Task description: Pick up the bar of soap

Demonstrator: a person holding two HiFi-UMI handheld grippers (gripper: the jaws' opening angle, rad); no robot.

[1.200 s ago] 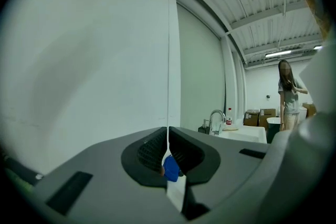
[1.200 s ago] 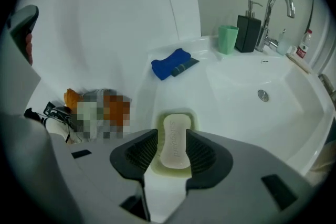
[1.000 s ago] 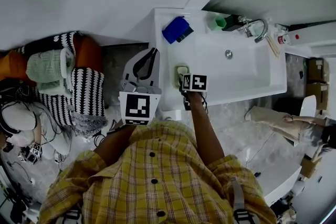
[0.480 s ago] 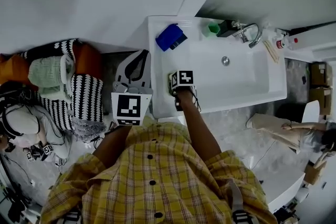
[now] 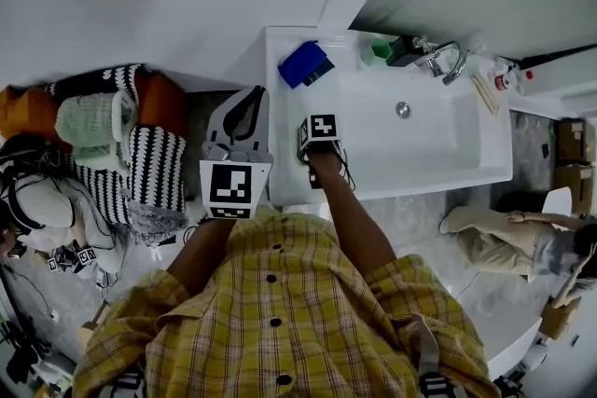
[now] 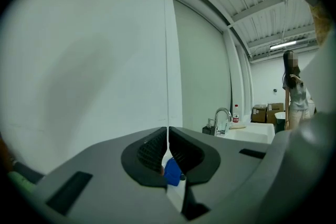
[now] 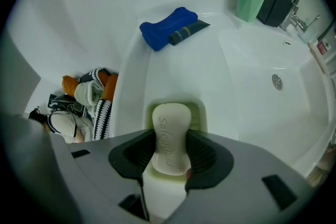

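- right gripper (image 7: 169, 140): the jaws are clamped on the bar of soap (image 7: 170, 131), with the ribbed black pads pressing on its two long sides about halfway down the bar
- the soap is a cream, rounded oblong with a matte, waxy look and lettering pressed into the top face
- it sits right over a pale green soap dish (image 7: 199, 112), a shallow rounded-rectangle thing on the near rim of the sink (image 7: 247, 68). Can't tell if the bar is touching the dish or just off it
- left gripper (image 6: 168, 131): closed up with nothing held, and the grooved pads meet with only a thin sliver of light between them. It's off to the side of the sink, pointing at a plain white wall
- the sink is a glossy white, long rectangular basin with soft rounded corners and a small round metal drain (image 7: 276, 81) in the bottom
- on the far rim there's a rumpled blue cloth (image 7: 167, 26) that looks like terry, with a dark tube (image 7: 187, 32) lying right against it
- further along the same rim is a mint green cup (image 7: 250, 1), tapered and smooth plastic, just beside a boxy black dispenser (image 7: 277, 1)
- in the head view the right arm reaches out over the sink's near edge, and the sleeve and body are in a yellow plaid shirt (image 5: 280, 312) with dark buttons
- on the floor left of the sink is a pile of soft stuff, including black-and-white striped fabric (image 5: 154, 171)
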